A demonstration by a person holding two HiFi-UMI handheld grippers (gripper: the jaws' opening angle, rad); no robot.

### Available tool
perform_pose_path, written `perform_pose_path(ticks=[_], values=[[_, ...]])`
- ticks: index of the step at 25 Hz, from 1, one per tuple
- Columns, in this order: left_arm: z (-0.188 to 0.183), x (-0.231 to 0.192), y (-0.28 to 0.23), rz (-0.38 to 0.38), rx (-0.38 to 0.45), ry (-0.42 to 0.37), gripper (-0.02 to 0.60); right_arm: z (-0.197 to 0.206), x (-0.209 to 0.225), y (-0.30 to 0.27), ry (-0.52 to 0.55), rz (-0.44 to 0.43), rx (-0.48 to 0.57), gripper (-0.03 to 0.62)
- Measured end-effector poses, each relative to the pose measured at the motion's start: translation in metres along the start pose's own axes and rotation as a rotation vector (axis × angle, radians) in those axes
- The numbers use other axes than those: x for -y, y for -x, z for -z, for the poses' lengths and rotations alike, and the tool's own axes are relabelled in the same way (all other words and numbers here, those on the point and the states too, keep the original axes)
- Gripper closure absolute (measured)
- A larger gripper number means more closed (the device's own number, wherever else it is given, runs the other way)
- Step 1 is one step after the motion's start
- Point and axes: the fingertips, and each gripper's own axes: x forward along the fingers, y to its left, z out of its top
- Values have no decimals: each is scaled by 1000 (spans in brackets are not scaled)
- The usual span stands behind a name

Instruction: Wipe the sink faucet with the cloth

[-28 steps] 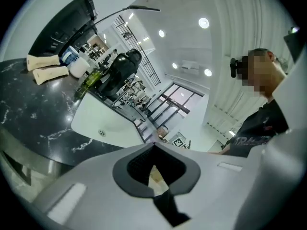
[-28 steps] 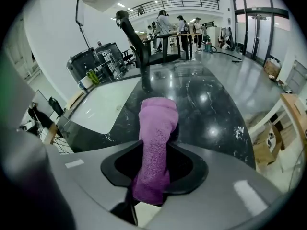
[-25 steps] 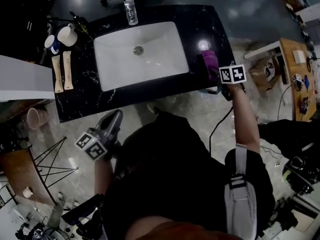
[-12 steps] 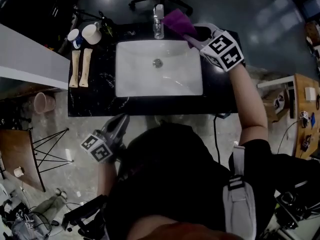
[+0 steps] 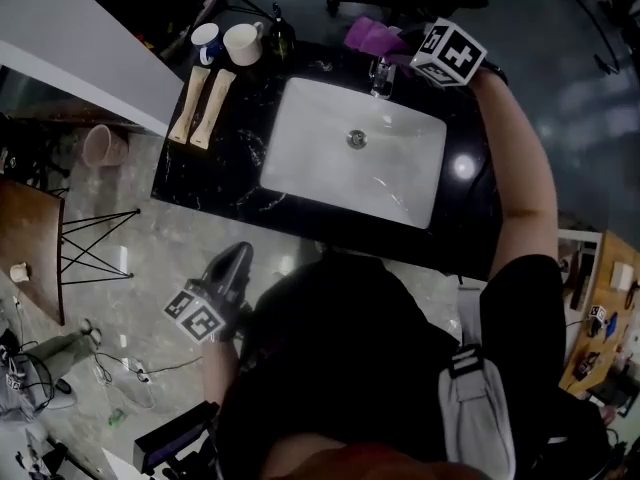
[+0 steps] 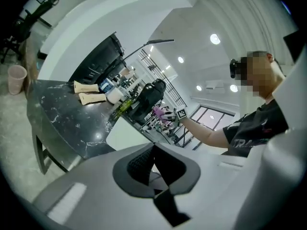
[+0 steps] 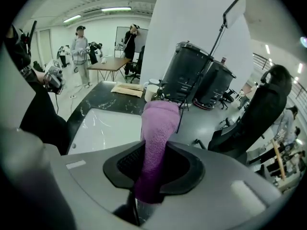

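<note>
The white sink (image 5: 400, 128) is set in a black marble counter (image 5: 230, 168), with the chrome faucet (image 5: 381, 76) at its far rim. My right gripper (image 5: 398, 50) is just beyond the faucet, shut on a purple cloth (image 5: 370, 36) that sticks out past it. In the right gripper view the cloth (image 7: 156, 133) fills the gap between the jaws of the right gripper (image 7: 153, 164) and hides the faucet. My left gripper (image 5: 235, 260) hangs low in front of the counter, shut and empty, as the left gripper (image 6: 153, 169) also shows in its own view.
Two mugs (image 5: 243, 43) and a dark bottle (image 5: 283, 30) stand at the counter's far left corner, with two tan rolled items (image 5: 200, 108) beside them. A pink bin (image 5: 103, 145) and a wooden table (image 5: 25, 238) are on the floor at left. Other people stand far off (image 7: 79, 51).
My right gripper carried the purple cloth from the counter's right front edge up and across to behind the faucet. My left gripper stayed low in front of the counter.
</note>
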Motion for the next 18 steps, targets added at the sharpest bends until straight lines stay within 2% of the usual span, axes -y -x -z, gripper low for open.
perform_pose_path(ticks=[4,9,14,18], values=[[6,-5,-1,-40,9,23,583,8,47,-19,-18,39,-48,491],[10,-5,-6,-58,14,32,583,16,92,-34,-125,58,-51,493],[10,-2,-11,-46,8,17,583,12,87,-31,-109,87,-32,494],[9,4,-15,-15,-11,1,583,10,43,-9,-67,82,29,494]])
